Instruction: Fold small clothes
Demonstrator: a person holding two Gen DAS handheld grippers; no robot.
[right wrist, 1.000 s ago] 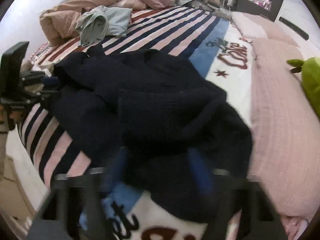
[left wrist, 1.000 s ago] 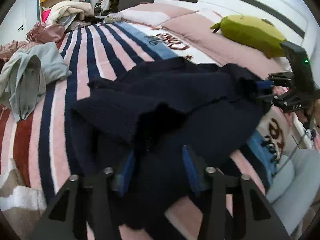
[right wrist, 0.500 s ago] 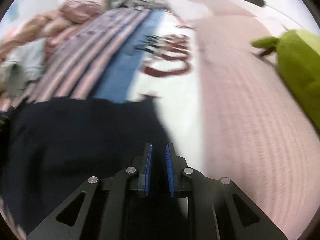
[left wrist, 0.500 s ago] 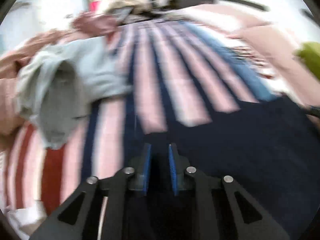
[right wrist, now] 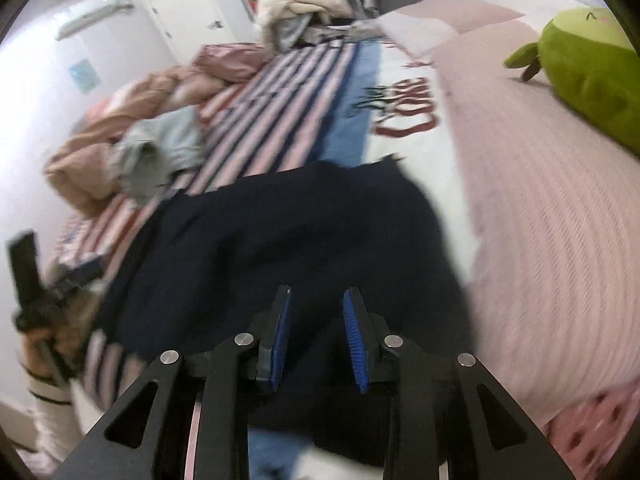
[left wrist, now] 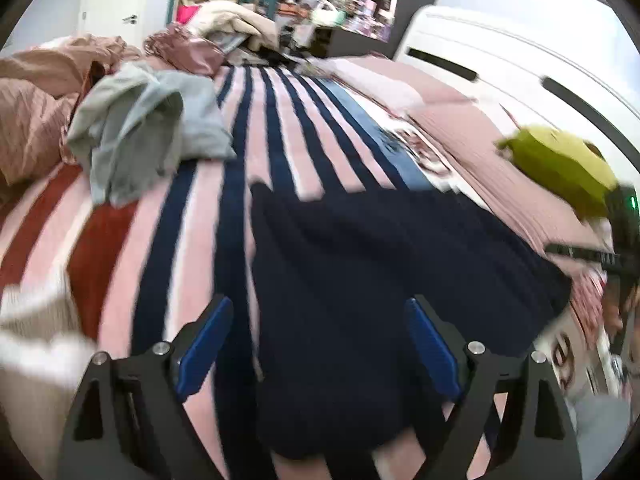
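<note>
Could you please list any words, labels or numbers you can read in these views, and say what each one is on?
Nothing can be read with certainty.
Red lettering on the bedspread: large, but blurred and partly cut off, not legible.
Dark script beside it: smeared, unreadable.
Brown letters on the bedspread edge: partial, blurred.
Blue note on the wall: too small.

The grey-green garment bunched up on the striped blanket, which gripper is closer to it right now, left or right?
Left. The left gripper hovers open at the navy sweater's edge on the grey-green garment's side; the right gripper sits at the sweater's opposite edge, beside the pink pillow.
</note>
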